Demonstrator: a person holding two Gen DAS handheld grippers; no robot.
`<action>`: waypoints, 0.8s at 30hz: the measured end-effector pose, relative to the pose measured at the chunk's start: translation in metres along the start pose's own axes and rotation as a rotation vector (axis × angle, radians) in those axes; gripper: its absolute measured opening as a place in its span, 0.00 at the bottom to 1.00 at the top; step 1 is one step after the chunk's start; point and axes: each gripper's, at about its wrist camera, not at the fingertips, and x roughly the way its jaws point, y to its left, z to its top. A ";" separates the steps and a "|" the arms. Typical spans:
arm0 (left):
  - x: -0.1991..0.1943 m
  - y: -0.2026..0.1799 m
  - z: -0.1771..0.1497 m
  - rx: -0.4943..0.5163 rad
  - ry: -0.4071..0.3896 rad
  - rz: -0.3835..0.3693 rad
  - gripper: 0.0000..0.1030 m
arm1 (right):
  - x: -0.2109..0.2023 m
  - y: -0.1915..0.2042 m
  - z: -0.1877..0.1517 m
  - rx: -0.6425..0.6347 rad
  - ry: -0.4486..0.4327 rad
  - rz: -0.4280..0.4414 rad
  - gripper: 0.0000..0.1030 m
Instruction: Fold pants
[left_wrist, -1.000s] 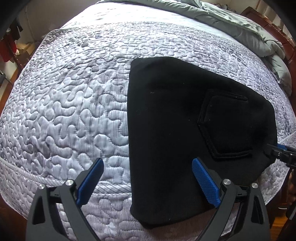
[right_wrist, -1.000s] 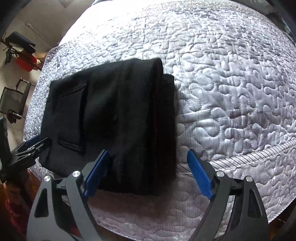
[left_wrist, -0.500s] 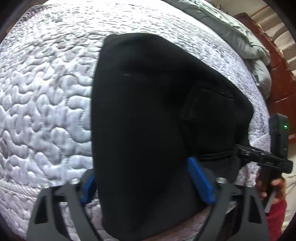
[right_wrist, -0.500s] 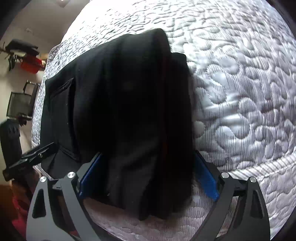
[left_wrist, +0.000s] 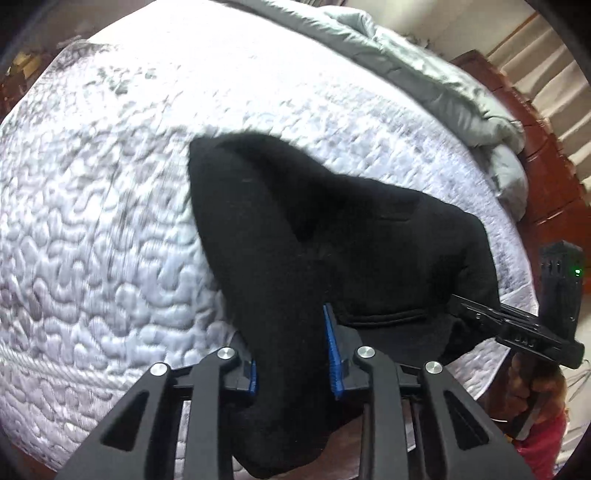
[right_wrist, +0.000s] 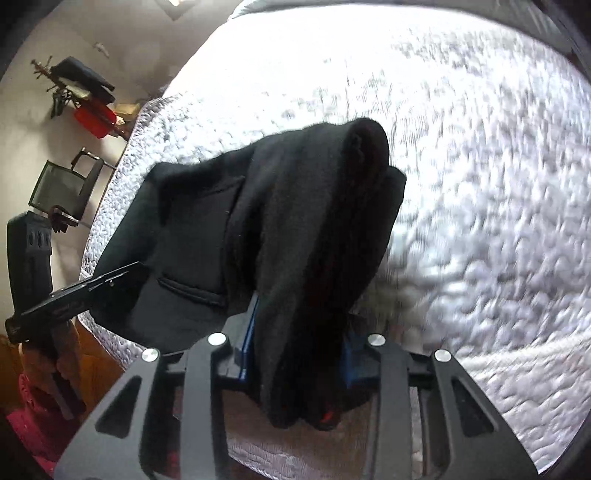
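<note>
Closed down since a second earlier, from spread wide to pinched on cloth: left gripper (left_wrist: 291, 358) clamped on the near edge of the pants (left_wrist: 332, 236), right gripper (right_wrist: 295, 339) clamped likewise on the other near corner. Lifted too, with the near part of the pants raised off the bed (left_wrist: 92, 221) and bunched into a ridge running forward from each pair of fingers. Far end of the pants beyond the fingertips, whether touching the quilt or not, not clear from either view. Back pocket (right_wrist: 199, 236) lying to the left of the right fingers, facing up. Grey duvet (left_wrist: 443, 85) heaped well beyond the pants, out of the way.

Probably the last fold, carrying the near edge over to the far one. Best done by keeping both grips level and well apart, so the edge stays taut between them rather than sagging. Worth moving forward in a low arc and lowering onto the far edge squarely before release. Thick layers in the right fingers likely to slip or splay, so a firm pinch advisable there.
</note>
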 end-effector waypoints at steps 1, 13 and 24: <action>-0.002 -0.003 0.005 0.004 -0.006 -0.005 0.27 | -0.005 0.001 0.006 -0.008 -0.011 -0.007 0.33; 0.019 -0.022 0.105 0.046 -0.136 -0.001 0.27 | -0.001 -0.036 0.127 -0.052 -0.114 -0.009 0.34; 0.090 0.018 0.101 0.066 -0.065 0.061 0.64 | 0.074 -0.123 0.130 0.123 -0.008 0.169 0.61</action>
